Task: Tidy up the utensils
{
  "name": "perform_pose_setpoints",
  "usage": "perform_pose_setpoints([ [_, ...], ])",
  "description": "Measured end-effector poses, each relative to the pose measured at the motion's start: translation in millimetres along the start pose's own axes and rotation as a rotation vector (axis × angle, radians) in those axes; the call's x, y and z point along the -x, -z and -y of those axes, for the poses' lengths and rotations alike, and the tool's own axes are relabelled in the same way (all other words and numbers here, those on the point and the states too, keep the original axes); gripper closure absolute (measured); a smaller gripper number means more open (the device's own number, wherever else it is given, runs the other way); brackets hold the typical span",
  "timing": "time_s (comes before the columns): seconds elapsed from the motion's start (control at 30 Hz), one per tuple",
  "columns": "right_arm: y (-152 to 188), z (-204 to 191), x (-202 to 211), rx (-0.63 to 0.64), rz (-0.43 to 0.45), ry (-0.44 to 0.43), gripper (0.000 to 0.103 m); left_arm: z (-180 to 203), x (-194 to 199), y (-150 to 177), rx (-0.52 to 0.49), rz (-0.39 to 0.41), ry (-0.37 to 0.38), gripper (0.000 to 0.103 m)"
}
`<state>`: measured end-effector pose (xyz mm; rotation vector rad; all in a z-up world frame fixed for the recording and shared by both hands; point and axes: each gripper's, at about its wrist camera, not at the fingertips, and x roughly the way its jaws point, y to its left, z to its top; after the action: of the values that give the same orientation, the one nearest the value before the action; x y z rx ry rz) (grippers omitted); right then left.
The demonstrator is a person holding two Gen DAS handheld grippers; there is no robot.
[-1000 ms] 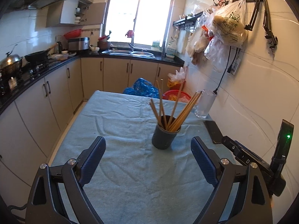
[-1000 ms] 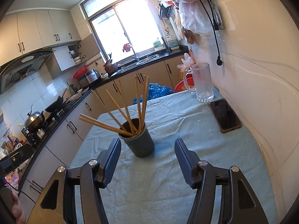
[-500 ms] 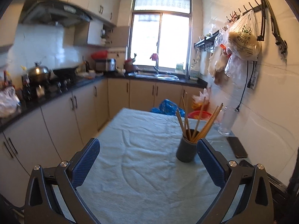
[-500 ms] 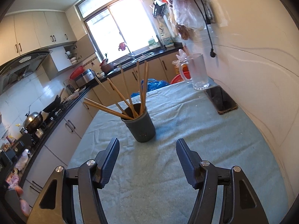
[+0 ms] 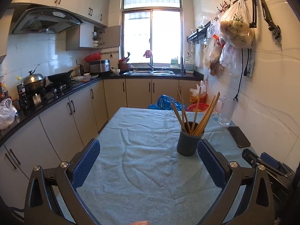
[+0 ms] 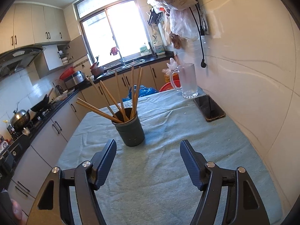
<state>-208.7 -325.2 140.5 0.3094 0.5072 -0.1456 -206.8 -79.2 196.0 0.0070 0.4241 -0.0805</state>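
Observation:
A dark grey holder cup stands upright on the pale blue cloth, with several wooden chopsticks fanning out of it. My left gripper is open wide and empty, well back from the cup, which shows just beyond its right finger. My right gripper is open, its jaws still opening, with nothing between them. The cup stands just ahead of it and slightly left of its middle.
A glass mug and a black phone lie on the cloth by the right wall. Cabinets and a stove counter run along the left. Bags hang on the wall above.
The left view has swung to the left and pulled back, so the cup now sits by the right finger. The right gripper has drawn back from the cup and its jaws have widened.

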Motion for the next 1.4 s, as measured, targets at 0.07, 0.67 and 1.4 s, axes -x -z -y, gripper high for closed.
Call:
perform_pose_setpoints([
  [0.07, 1.0, -0.2, -2.3, 0.013, 0.001, 0.022, 0.027, 1.1, -4.5, 2.3, -0.004, -0.009, 0.002, 0.0],
  [0.67, 3.7, 3.2, -19.6, 0.013, -0.032, 0.043, 0.025, 9.0, -27.9, 18.2, -0.033, -0.12, -0.011, 0.0],
  [1.4, 7.3, 0.3, -16.6, 0.031, -0.027, 0.036, 0.024, 6.8, -31.9, 22.4, -0.018, -0.175, -0.009, 0.0],
])
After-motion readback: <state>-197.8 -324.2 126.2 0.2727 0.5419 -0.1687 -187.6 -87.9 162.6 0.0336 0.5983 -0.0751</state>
